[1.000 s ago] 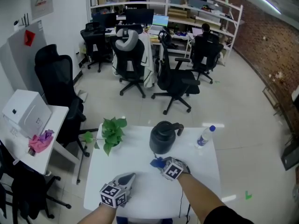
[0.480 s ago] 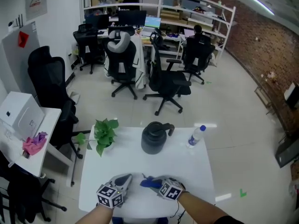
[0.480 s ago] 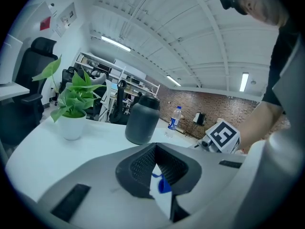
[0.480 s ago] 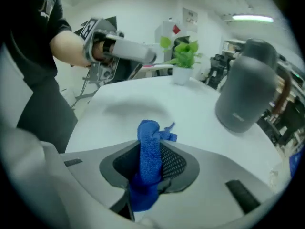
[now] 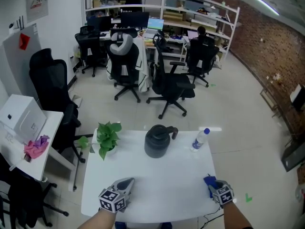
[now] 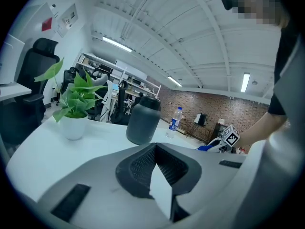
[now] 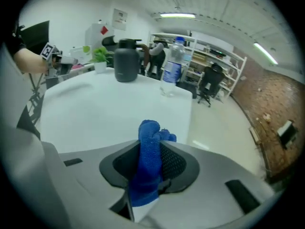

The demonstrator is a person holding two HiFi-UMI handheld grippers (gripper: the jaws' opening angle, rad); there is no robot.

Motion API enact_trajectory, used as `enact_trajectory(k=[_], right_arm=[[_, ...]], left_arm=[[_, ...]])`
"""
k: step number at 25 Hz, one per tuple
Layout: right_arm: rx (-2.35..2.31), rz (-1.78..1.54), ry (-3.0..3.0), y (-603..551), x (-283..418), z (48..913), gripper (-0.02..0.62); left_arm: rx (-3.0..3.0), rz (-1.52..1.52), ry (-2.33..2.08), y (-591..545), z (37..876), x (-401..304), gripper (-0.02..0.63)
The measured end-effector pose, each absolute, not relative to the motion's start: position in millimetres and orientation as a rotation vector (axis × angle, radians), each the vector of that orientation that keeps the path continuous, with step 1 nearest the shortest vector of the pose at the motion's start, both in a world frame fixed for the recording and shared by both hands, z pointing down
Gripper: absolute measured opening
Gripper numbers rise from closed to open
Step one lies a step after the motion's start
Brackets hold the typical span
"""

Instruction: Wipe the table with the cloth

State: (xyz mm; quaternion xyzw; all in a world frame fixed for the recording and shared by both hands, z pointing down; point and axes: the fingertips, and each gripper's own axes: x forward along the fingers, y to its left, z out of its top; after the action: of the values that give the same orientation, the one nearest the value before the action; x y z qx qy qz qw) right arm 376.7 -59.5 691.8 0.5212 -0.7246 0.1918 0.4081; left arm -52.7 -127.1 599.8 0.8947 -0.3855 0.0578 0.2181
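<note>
The blue cloth [image 7: 148, 163] is clamped between the jaws of my right gripper [image 7: 151, 144], with its bunched end sticking out past the tips. In the head view that right gripper [image 5: 213, 187] and the cloth [image 5: 208, 180] are at the front right corner of the white table [image 5: 167, 185]. My left gripper [image 5: 127, 182] rests on the table near the front left edge. Its jaws stand together in the left gripper view, and the left gripper [image 6: 155, 149] holds nothing.
A dark jug [image 5: 156, 141] stands at the table's far middle. A potted plant [image 5: 107, 137] is at its far left and a water bottle [image 5: 200, 138] at its far right. Office chairs [image 5: 171, 82] and desks fill the room behind; a side table [image 5: 28, 128] stands left.
My right gripper has swept the cloth from beside the jug toward the front edge, then right to the front right corner. The left gripper has stayed put.
</note>
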Motion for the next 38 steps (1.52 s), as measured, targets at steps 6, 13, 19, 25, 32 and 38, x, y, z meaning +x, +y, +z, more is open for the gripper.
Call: enact_trajectory(k=[6,13,19,25,32,38], right_arm=[[1.391,0.571,-1.711,-35.4,415.0,721.2,0.130],[1.413,0.541,-1.718,-46.0,401.2,699.0,0.248],[1.358,0.427,-2.139,-108.3,270.8,612.1,0.275],[1.149,0.538,-2.418,-148.5,145.0,628.8,-0.002],[1.140,0.587,-2.440,-161.7,124.0,656.7,0.005],[1.146,0.561,-2.414,-162.8,128.7,661.2,0.003]], left_arm=[[2.473,0.169,-1.074,-127.4,600.4,-51.9,-0.002],[2.481,0.175,-1.068,-124.7,598.5,-53.9,-0.002],[2.468,0.164,-1.093,-126.6,599.6,-60.9,-0.002],[2.454,0.146,-1.125,-133.9,599.7,-66.2,-0.002],[2.455,0.197,-1.144,-136.7,605.8,-70.4,-0.002],[2.457,0.200,-1.142,-140.0,606.5,-67.0,-0.002]])
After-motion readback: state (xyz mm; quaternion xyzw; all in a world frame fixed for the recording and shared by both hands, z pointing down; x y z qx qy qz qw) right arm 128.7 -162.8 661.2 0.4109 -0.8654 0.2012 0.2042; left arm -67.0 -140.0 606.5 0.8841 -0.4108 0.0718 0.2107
